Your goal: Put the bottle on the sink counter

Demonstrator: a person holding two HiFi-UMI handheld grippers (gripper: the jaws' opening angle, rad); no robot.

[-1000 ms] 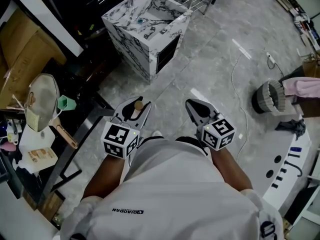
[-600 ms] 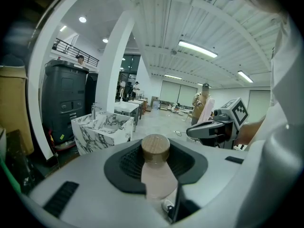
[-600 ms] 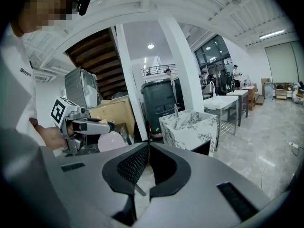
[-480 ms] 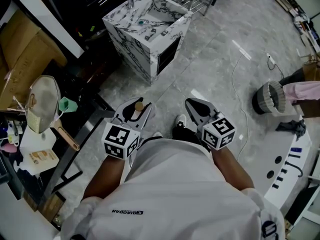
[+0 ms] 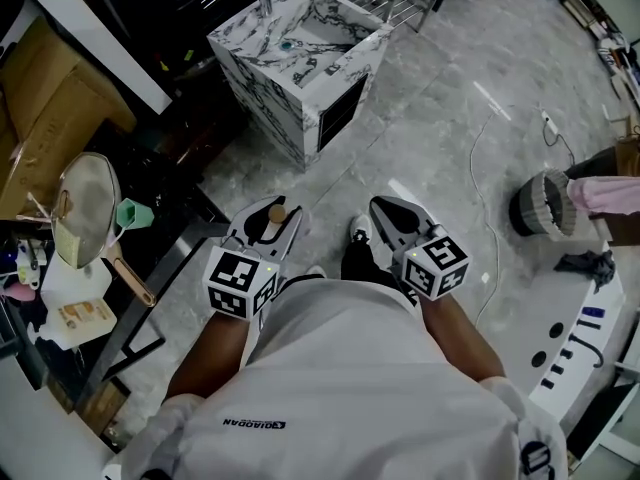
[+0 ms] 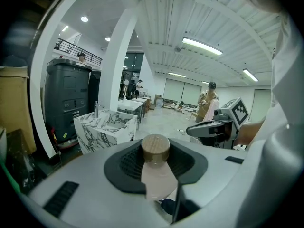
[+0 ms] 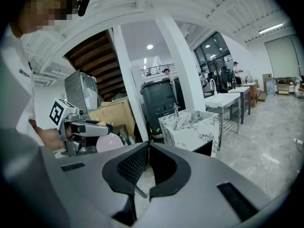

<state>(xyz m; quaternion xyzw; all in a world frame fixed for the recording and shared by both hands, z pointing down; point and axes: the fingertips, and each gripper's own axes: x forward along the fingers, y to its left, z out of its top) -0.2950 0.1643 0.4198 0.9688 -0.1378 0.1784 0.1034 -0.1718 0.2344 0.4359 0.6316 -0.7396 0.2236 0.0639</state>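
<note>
- Pale pink bottle with a round wooden-look cap (image 6: 158,177) is gripped between the black pads of the left gripper (image 5: 268,208), held near the person's body over the grey marble floor (image 5: 420,138).
- Right gripper (image 7: 148,145) is seen closed on nothing, its 2 jaw tips touching.
- White, black-veined marble sink block (image 5: 262,83) is seen far ahead, well apart from the bottle.

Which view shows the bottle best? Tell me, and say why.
The left gripper view: the bottle fills the centre, pink body and brown cap clamped between the left gripper's pads. The head view shows only that cap from above. The right gripper view shows part of its pink body, off to the side.
</note>
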